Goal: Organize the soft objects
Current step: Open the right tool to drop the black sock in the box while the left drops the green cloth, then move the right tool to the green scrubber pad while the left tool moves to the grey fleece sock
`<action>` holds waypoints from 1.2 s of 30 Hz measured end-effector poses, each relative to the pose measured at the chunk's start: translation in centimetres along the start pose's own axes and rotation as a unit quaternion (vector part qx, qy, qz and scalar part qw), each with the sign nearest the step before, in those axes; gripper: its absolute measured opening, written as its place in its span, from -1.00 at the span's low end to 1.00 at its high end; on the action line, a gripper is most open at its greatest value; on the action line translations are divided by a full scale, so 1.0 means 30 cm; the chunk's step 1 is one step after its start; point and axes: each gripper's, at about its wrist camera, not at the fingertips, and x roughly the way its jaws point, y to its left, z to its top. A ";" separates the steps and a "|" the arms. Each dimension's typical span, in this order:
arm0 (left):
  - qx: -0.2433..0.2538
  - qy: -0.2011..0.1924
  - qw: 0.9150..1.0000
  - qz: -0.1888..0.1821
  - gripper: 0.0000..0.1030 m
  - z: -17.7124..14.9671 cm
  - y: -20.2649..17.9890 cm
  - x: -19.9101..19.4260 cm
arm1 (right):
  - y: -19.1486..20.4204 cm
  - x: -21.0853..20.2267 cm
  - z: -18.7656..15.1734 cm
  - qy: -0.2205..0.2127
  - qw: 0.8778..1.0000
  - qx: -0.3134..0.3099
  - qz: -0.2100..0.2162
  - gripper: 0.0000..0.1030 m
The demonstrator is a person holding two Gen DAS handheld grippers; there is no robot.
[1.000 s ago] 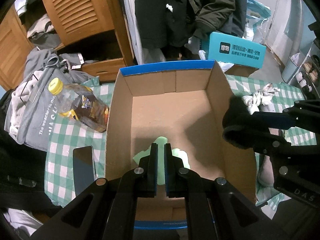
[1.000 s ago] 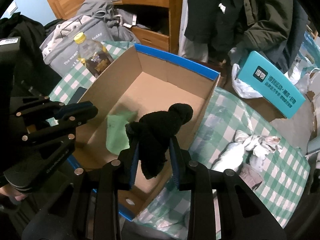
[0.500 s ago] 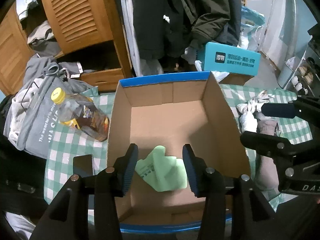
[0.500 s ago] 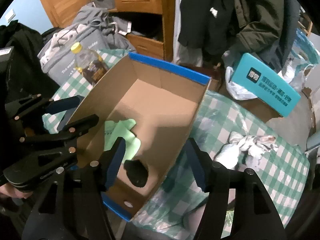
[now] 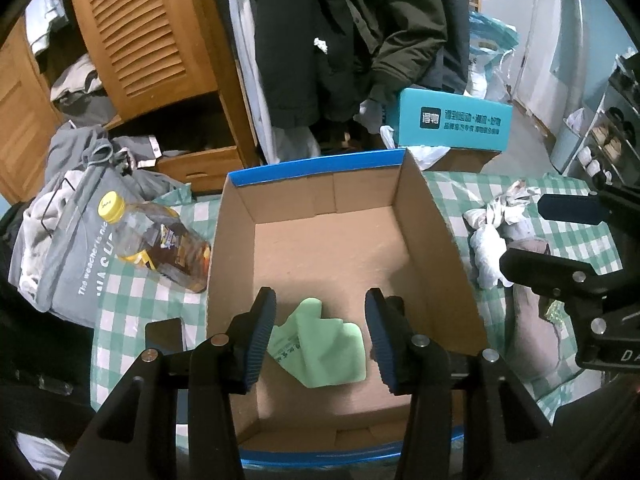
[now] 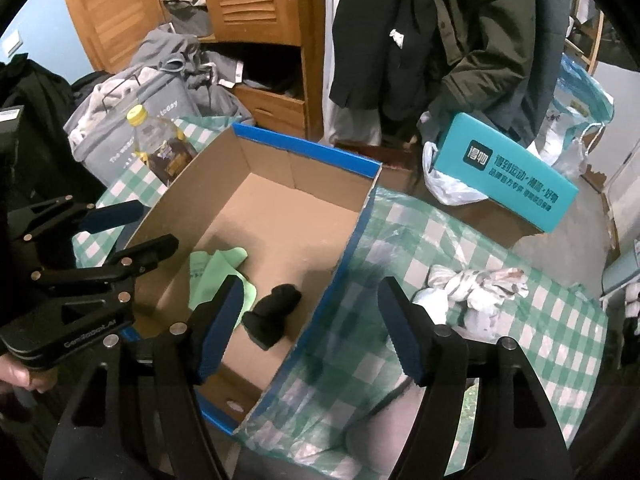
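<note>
A cardboard box [image 5: 436,240] with a blue rim stands open on the checked tablecloth. A light green cloth [image 5: 324,344] lies on its floor near the front. My left gripper [image 5: 320,312] hovers open just above that cloth, touching nothing. In the right wrist view a black sock [image 6: 276,312] lies beside the green cloth [image 6: 212,272] inside the box [image 6: 352,240]. My right gripper [image 6: 312,296] hangs above the box's right wall; its jaws are opening, with nothing between them. A knotted white cloth [image 6: 472,284] lies on the table to the right.
A yellow-capped drink bottle [image 5: 160,240] lies left of the box, against a grey bag [image 5: 60,256] of clothes. A teal carton [image 5: 452,124] sits behind the box. A pinkish soft item [image 5: 528,312] lies near the right gripper [image 5: 560,240]. A wooden wardrobe and hanging coats stand behind.
Both grippers opened. The left one let go of the green cloth, now lying in the box. The right one dropped the black sock into the box and drifted right.
</note>
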 end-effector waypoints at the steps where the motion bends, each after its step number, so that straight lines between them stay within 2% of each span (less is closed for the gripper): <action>1: 0.003 0.000 1.000 0.001 -0.09 0.001 -0.008 -0.001 | -0.004 -0.003 -0.004 0.000 1.000 0.001 0.000 0.38; 8: 0.017 -0.003 1.000 -0.016 -0.07 0.007 -0.072 -0.011 | -0.059 -0.029 -0.035 -0.003 1.000 0.012 -0.008 0.38; 11: 0.019 -0.003 1.000 -0.024 0.11 0.012 -0.098 -0.015 | -0.093 -0.038 -0.050 -0.004 1.000 0.021 -0.012 0.38; 23: 0.042 -0.007 0.999 -0.033 0.12 0.039 -0.215 -0.039 | -0.210 -0.081 -0.137 -0.004 0.998 0.051 -0.025 0.38; 27: 0.050 -0.007 0.998 -0.032 0.28 0.046 -0.256 -0.042 | -0.238 -0.101 -0.158 -0.009 0.998 0.057 -0.027 0.38; 34: 0.062 -0.002 0.998 -0.032 0.36 0.053 -0.326 -0.038 | -0.294 -0.125 -0.201 -0.011 0.997 0.070 -0.031 0.38; 36: 0.064 0.000 0.997 -0.033 0.47 0.054 -0.341 -0.035 | -0.314 -0.130 -0.213 -0.011 0.997 0.074 -0.033 0.38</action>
